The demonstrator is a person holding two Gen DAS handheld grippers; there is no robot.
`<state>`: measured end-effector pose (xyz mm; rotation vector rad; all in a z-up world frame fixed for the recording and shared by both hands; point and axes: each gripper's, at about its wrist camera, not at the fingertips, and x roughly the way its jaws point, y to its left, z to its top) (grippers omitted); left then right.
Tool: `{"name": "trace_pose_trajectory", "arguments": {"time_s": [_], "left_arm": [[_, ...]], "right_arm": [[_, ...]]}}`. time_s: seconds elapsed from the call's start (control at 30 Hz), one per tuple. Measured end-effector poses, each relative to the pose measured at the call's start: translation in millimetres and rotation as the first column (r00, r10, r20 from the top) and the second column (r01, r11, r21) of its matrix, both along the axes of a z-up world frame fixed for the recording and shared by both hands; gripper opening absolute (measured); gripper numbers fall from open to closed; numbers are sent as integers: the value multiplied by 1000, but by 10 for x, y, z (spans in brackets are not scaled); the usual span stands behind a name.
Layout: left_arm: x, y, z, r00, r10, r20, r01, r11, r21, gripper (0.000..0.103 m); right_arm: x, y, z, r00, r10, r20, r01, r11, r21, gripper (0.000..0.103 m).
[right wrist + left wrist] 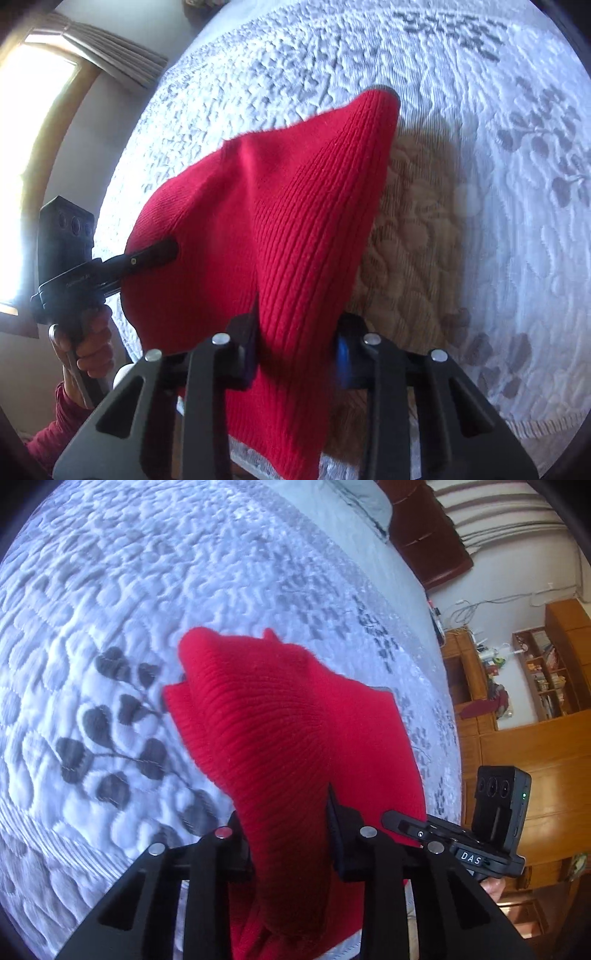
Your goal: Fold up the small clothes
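Left gripper (pixel 291 834): jaws drawn in on a bunched fold of the red knit garment (pixel 280 746), pads pressed into the ribbed fabric on both sides. Right gripper (pixel 295 343): same condition, jaws pinched on another part of the same garment, cloth gathered tight between them. Garment is lifted off the quilted bedspread (pixel 110 609) and hangs stretched between the two tools, its free end peaking toward 12 o'clock in both wrist views, with a shadow on the quilt at 3 o'clock of it in the right wrist view. In the left wrist view the other tool sits at 4 o'clock, a white label on its body reading "DAS". In the right wrist view the opposite tool shows at 9 o'clock, one finger tip laid against the fabric; faint lettering on its body, unreadable. A hand (pixel 92 350) in a red sleeve (pixel 51 432) grips its handle at 8 o'clock. Wooden shelving (pixel 535 672) at 3 o'clock, a window (pixel 33 122) at 10 o'clock.
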<state>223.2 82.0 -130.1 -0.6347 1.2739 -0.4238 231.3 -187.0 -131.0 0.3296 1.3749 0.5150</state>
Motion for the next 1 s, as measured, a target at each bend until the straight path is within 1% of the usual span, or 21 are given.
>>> {"name": "trace_pose_trajectory", "arguments": {"time_s": [0.07, 0.13, 0.2, 0.33, 0.43, 0.5, 0.53, 0.57, 0.63, 0.67, 0.73, 0.77, 0.83, 0.87, 0.93, 1.0], "left_arm": [[-27, -168, 113, 1000, -20, 18, 20, 1000, 4, 29], [-32, -348, 203, 999, -36, 28, 37, 999, -12, 29], [-13, -614, 320, 997, -58, 57, 60, 998, -25, 29], [63, -1176, 518, 991, -92, 100, 99, 993, -62, 29], [159, -1633, 560, 987, -112, 111, 121, 990, -72, 29], [236, -1958, 502, 984, -132, 123, 137, 990, -36, 29], [279, -2122, 427, 982, -146, 117, 149, 989, -19, 29], [315, -2242, 355, 982, -158, 106, 159, 987, -5, 29], [395, -2493, 76, 982, -182, 50, 180, 983, 44, 29], [402, -2581, -55, 982, -190, 23, 188, 980, 72, 29], [390, -2685, -264, 984, -180, -7, 179, 970, 165, 30], [378, -2701, -329, 983, -182, -9, 181, 969, 170, 32], [347, -2666, -390, 986, -168, -1, 166, 975, 146, 34], [344, -2656, -392, 986, -168, 1, 166, 976, 141, 34], [327, -2644, -364, 986, -167, 3, 165, 974, 152, 35], [300, -2662, -289, 987, -163, 5, 159, 970, 185, 38]], "right_arm": [[-43, -79, 129, 1000, 5, 22, -5, 1000, 2, 30], [-71, -207, 266, 999, -1, 44, 1, 1000, -7, 30], [-101, -414, 422, 997, -9, 75, 11, 1000, -28, 30], [-101, -965, 675, 992, -56, 111, 62, 997, -48, 30], [-25, -1459, 756, 987, -93, 128, 104, 991, -82, 30], [39, -1712, 702, 986, -110, 125, 122, 988, -90, 30], [71, -1846, 649, 985, -124, 118, 136, 986, -92, 30], [115, -1996, 544, 984, -148, 102, 158, 983, -98, 30], [162, -2210, 315, 982, -180, 63, 186, 976, -110, 30], [184, -2313, 144, 981, -192, 35, 195, 973, -120, 30], [199, -2434, -140, 977, -213, -5, 210, 967, -144, 33], [184, -2491, -288, 975, -224, -16, 220, 967, -128, 35], [173, -2565, -374, 971, -238, -13, 237, 968, -80, 37], [160, -2586, -383, 971, -240, -6, 239, 969, -63, 40], [138, -2575, -362, 973, -230, 17, 231, 969, -92, 49], [90, -2558, -298, 975, -219, 40, 222, 969, -111, 49]]}}
